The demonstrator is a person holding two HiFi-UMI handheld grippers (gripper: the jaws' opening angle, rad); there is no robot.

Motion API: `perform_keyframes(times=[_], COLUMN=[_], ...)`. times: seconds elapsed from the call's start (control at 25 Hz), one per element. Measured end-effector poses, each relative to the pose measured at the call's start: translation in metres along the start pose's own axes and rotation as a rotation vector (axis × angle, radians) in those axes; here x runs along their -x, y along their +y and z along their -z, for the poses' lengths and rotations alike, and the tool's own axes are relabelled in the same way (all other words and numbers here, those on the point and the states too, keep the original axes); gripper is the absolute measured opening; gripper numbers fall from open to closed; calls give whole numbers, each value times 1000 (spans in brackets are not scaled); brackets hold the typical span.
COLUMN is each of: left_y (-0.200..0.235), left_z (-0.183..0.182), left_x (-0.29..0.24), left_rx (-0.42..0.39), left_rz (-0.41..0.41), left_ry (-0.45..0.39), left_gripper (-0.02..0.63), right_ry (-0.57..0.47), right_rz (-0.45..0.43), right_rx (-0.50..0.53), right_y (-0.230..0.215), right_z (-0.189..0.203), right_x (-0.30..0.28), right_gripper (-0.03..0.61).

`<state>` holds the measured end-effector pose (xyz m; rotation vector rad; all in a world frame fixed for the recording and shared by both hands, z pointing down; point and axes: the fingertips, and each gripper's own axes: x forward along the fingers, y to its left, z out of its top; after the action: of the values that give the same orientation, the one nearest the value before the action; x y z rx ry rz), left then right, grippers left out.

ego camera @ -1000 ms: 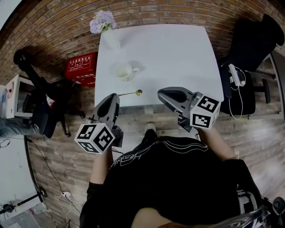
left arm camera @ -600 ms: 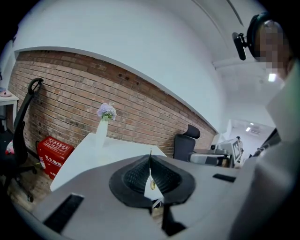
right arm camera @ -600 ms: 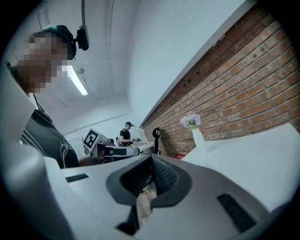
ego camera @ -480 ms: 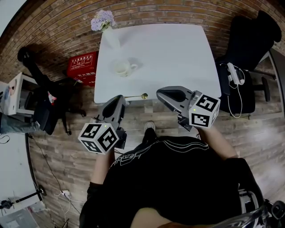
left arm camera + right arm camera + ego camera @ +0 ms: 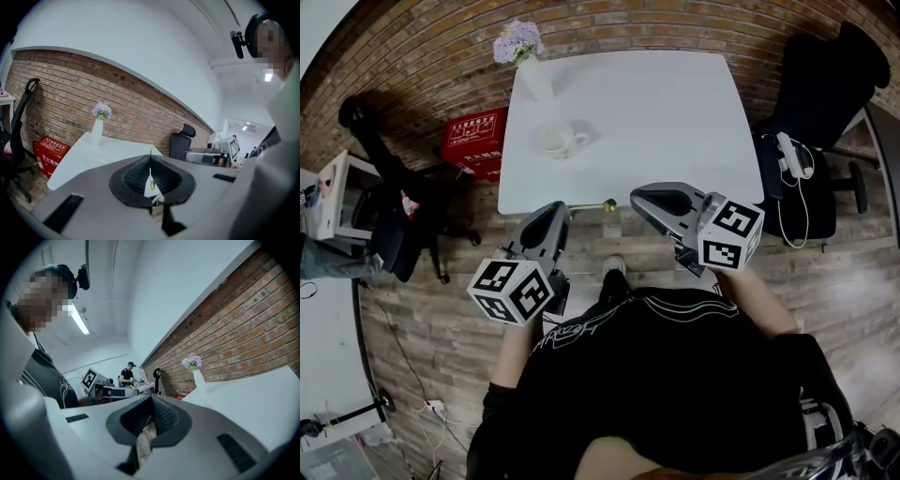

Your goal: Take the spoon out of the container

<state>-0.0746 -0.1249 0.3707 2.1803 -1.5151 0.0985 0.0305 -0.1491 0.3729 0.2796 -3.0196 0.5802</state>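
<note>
A white cup (image 5: 558,141) stands on the white table (image 5: 675,112), left of its middle, with nothing in it that I can see. A slim gold spoon (image 5: 592,203) hangs level over the table's front edge, handle end pinched in my left gripper (image 5: 565,208), bowl pointing right. In the left gripper view the spoon (image 5: 152,185) shows edge-on between the shut pads of the left gripper (image 5: 150,157). My right gripper (image 5: 639,197) hovers just off the front edge, right of the spoon. In its own view the right gripper (image 5: 151,404) has its jaws together and holds nothing.
A white vase of lilac flowers (image 5: 530,70) stands at the table's far left corner. A red box (image 5: 472,142) and a black chair (image 5: 394,216) sit on the floor at left, an office chair (image 5: 825,94) at right. A person (image 5: 127,372) works at a distant desk.
My left gripper has drawn the spoon back toward me and slightly right, from over the table to its front edge. The right gripper and the cup have stayed put.
</note>
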Motion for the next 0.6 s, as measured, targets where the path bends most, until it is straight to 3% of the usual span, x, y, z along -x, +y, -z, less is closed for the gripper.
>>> perform_keyframes(times=[0.6], left_y=[-9], left_z=[6], left_x=[10], left_rx=[12], left_rz=[-1], left_ry=[-11], left_gripper=[6], right_ry=[-4], right_rz=[-8], right_rx=[1], right_y=[11], right_z=[3], right_x=[5], right_gripper=[-5])
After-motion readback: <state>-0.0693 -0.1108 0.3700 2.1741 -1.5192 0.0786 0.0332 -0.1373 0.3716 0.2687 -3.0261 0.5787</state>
